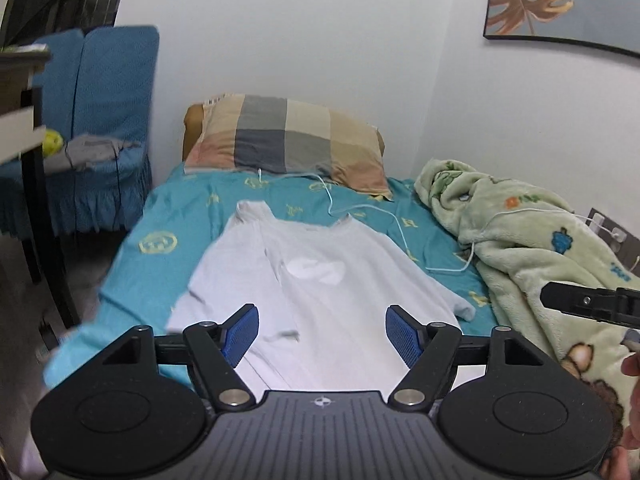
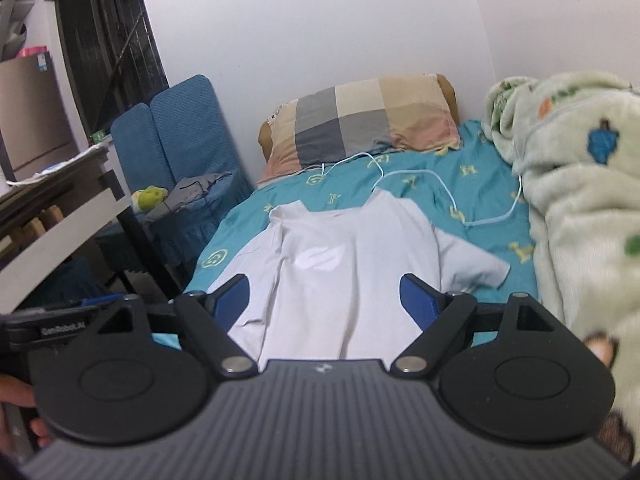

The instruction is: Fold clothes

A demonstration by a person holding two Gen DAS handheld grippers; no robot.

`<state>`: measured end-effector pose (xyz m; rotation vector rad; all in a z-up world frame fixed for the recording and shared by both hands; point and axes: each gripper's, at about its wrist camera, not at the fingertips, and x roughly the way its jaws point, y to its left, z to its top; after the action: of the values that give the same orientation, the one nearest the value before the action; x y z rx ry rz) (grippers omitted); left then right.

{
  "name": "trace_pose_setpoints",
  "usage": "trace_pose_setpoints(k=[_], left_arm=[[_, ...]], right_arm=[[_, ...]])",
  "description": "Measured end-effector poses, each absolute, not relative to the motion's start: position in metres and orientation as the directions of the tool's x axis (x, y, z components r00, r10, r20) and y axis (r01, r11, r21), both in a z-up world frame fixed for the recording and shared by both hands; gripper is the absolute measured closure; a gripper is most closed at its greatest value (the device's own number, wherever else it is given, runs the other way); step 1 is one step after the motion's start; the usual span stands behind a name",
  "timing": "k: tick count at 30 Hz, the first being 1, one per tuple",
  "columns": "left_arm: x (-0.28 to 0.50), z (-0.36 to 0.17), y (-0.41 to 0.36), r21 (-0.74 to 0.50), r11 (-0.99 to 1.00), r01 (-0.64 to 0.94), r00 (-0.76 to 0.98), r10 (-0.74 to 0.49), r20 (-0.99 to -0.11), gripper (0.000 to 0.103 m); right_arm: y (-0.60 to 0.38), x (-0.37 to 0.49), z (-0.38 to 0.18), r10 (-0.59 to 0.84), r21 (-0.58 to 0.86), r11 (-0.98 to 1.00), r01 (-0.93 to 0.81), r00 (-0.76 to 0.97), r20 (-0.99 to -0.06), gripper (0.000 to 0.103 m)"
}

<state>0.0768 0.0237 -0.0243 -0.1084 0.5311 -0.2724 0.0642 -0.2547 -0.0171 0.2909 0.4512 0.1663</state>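
A checked pillow (image 1: 286, 138) lies at the far end of the bed (image 1: 176, 208), well past the fingers. A thin white cord (image 1: 362, 210) runs across the teal sheet between the pillow and the shirt. A fluffy green blanket (image 1: 532, 236) is heaped to the right of the fingers. A blue chair (image 1: 104, 120) stands off to the left, beside the bed.

The left gripper (image 1: 322, 330) has its blue pads (image 1: 242, 334) spread wide, with nothing between them. The right gripper (image 2: 324, 300) is spread wide too and holds nothing. Neither one touches the shirt. The tip of the right gripper also pokes in at the right edge of the left view.

The white T-shirt (image 1: 320, 280) lies flat on the sheet, just ahead of both pairs of fingers and under them. Its neck points away, toward the pillow, and its bottom edge is nearest the fingers. Its long way runs straight ahead from the fingers. One sleeve (image 2: 472, 266) sticks out to the right. The left side looks folded over the middle.
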Motion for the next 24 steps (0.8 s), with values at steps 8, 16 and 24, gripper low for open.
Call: trace_pose_setpoints(k=[8, 16, 24], left_arm=[[0.076, -0.040, 0.010, -0.093, 0.972, 0.216, 0.820, -0.232, -0.524, 0.030], [0.084, -0.047, 0.008, -0.035, 0.984, 0.174, 0.812, -0.164, -0.561, 0.030], [0.097, -0.052, -0.005, 0.009, 0.985, 0.172, 0.800, -0.135, -0.585, 0.030]], right_arm=[[-0.254, 0.063, -0.021, 0.207, 0.291, 0.952, -0.098, 0.903, -0.376, 0.019], [-0.254, 0.064, -0.026, 0.211, 0.287, 0.953, -0.097, 0.893, -0.398, 0.019], [-0.266, 0.065, -0.030, 0.212, 0.330, 0.941, -0.072, 0.886, -0.412, 0.019]])
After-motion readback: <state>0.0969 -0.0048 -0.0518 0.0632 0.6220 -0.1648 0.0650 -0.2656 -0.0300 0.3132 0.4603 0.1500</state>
